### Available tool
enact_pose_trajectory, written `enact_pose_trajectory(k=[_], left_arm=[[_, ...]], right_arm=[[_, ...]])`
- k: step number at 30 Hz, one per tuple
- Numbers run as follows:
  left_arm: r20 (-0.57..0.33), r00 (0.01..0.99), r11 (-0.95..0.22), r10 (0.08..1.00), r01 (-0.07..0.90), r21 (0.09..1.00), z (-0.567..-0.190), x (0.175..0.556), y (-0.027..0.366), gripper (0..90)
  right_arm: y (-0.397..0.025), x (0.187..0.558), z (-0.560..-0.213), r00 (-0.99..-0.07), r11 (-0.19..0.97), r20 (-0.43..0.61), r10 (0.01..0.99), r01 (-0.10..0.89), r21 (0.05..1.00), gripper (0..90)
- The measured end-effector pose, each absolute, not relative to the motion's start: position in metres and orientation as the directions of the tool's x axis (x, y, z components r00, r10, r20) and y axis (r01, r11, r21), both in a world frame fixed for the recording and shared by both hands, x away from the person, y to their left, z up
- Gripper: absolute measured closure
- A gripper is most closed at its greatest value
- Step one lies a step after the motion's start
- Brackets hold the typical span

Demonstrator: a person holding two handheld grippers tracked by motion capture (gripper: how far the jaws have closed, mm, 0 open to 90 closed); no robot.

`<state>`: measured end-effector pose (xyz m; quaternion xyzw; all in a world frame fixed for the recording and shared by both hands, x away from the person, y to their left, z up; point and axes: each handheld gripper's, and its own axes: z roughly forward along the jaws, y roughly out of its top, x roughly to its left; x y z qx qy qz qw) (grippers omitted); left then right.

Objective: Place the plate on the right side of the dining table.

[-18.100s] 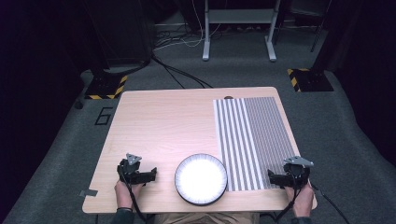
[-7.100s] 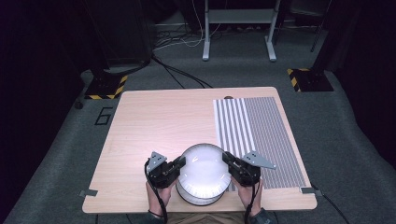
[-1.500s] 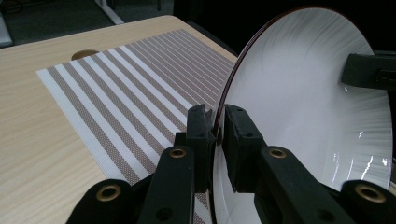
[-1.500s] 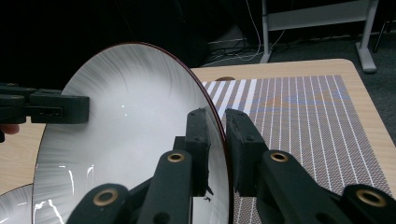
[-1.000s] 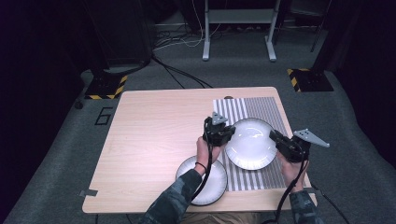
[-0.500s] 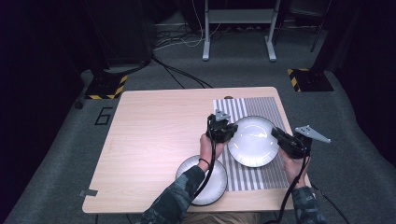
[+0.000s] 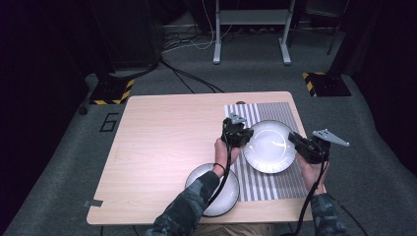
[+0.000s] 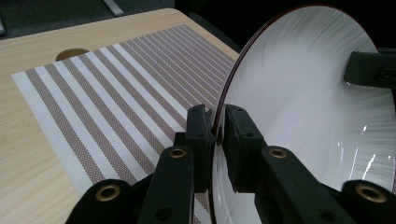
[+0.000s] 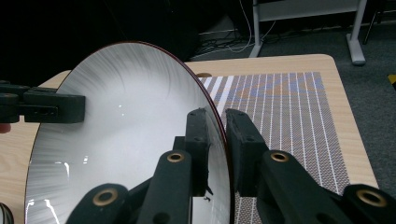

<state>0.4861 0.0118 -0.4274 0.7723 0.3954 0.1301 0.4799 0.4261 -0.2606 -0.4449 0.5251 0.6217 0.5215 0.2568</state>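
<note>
A white plate with a thin dark rim hangs over the striped placemat, held between both grippers. My left gripper is shut on its left rim, and my right gripper is shut on its right rim. In the left gripper view the jaws pinch the plate edge at the left gripper, with the placemat below. In the right gripper view the right gripper clamps the plate rim, and the other gripper's jaw shows on the far rim. A second white plate rests at the table's near edge.
The wooden table has bare room on its left half. A round hole lies just beyond the placemat's far edge. Beyond the table are cables, a metal stand base and yellow-black marked feet on grey carpet.
Both grippers have carried the upper plate slightly farther out over the striped placemat. The lower plate stays at the near edge.
</note>
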Motion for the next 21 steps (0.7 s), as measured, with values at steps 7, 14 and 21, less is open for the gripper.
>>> enact_pose_trajectory(k=[7,14,21], left_arm=[[-0.194,0.647,-0.215,0.737,0.496,0.841,-0.432,0.494,0.008,80.3],[-0.2,0.638,-0.211,0.744,0.508,0.835,-0.436,0.501,0.004,80.0],[-0.207,0.628,-0.206,0.75,0.52,0.829,-0.44,0.508,0.001,80.0]], right_arm=[[-0.265,0.434,-0.447,-0.313,-0.1,0.236,0.92,0.394,0.914,78.9],[-0.268,0.442,-0.45,-0.309,-0.103,0.241,0.92,0.403,0.909,78.8],[-0.27,0.452,-0.455,-0.31,-0.105,0.247,0.918,0.411,0.905,78.8]])
